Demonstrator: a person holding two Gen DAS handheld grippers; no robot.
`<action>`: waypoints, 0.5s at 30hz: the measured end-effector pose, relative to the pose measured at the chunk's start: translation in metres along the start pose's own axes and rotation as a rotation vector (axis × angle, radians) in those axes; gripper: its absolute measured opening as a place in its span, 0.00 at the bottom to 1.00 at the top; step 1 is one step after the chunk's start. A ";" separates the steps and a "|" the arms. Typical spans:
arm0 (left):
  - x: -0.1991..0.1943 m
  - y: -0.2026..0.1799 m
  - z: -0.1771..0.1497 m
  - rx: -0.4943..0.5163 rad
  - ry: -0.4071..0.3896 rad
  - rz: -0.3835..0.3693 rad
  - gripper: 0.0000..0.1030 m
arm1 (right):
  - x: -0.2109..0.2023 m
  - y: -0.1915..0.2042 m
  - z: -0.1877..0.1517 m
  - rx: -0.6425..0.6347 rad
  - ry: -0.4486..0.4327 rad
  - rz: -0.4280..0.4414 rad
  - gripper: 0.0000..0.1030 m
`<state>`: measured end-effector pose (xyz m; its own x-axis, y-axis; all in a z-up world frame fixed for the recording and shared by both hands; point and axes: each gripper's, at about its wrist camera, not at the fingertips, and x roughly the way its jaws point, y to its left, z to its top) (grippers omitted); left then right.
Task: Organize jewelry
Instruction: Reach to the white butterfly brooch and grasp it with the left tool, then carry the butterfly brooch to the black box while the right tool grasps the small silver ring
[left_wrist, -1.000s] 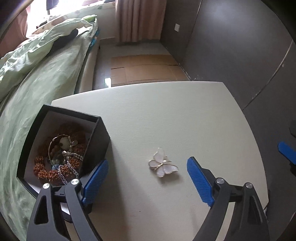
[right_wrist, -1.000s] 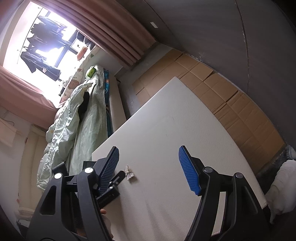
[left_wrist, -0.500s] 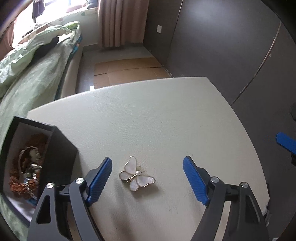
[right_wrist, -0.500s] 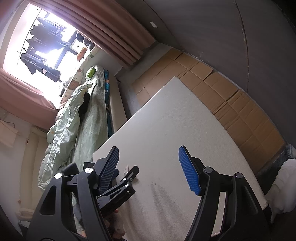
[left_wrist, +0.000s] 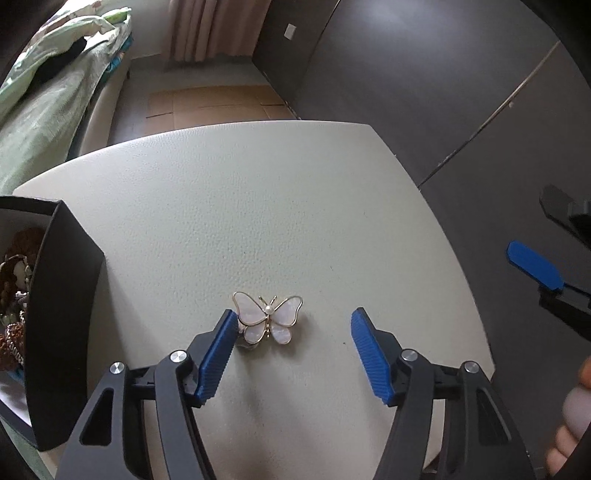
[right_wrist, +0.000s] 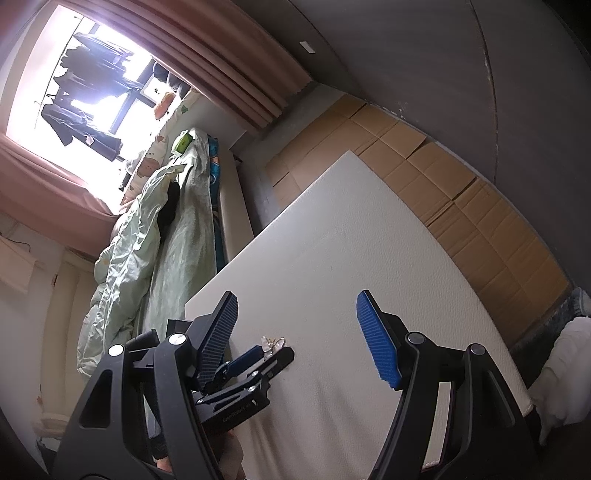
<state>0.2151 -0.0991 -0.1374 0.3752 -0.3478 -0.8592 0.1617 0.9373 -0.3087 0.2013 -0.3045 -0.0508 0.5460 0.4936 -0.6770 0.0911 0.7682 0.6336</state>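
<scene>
A white mother-of-pearl butterfly brooch (left_wrist: 267, 317) with a gold rim lies on the pale table (left_wrist: 258, 192). My left gripper (left_wrist: 293, 314) points down over it with its jaws closing. The brooch sits between them, close against the left pad (left_wrist: 218, 350) and well clear of the right pad. From the right wrist view the left gripper (right_wrist: 267, 356) straddles the brooch (right_wrist: 272, 342) near the table's left edge. A black jewellery box (left_wrist: 62, 295) stands at the far left, with beads and chains (left_wrist: 14, 280) inside. My right gripper (right_wrist: 297, 295) hangs open above the table with nothing in it.
One blue pad of the right gripper (left_wrist: 532, 266) and a person's fingers (left_wrist: 576, 410) show at the right edge. A bed with a green quilt (right_wrist: 147, 240) runs along the table's left side. Flattened cardboard (right_wrist: 461, 206) covers the floor beyond. Dark walls stand to the right.
The left gripper has swung right, away from the box, and come down over the brooch. Its jaws have narrowed, and the brooch now lies between them. The right gripper has stayed still.
</scene>
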 end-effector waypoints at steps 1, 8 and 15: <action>0.001 -0.003 -0.001 0.018 -0.006 0.023 0.57 | 0.000 0.000 0.000 0.000 0.000 -0.001 0.66; 0.014 -0.034 -0.009 0.167 -0.037 0.227 0.50 | 0.002 0.001 -0.002 -0.004 0.000 -0.012 0.66; 0.013 -0.027 -0.006 0.150 -0.047 0.240 0.35 | 0.004 0.004 -0.002 -0.030 0.009 -0.039 0.66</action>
<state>0.2104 -0.1288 -0.1420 0.4606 -0.1201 -0.8795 0.1952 0.9802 -0.0317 0.2025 -0.2984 -0.0519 0.5349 0.4669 -0.7042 0.0871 0.7985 0.5956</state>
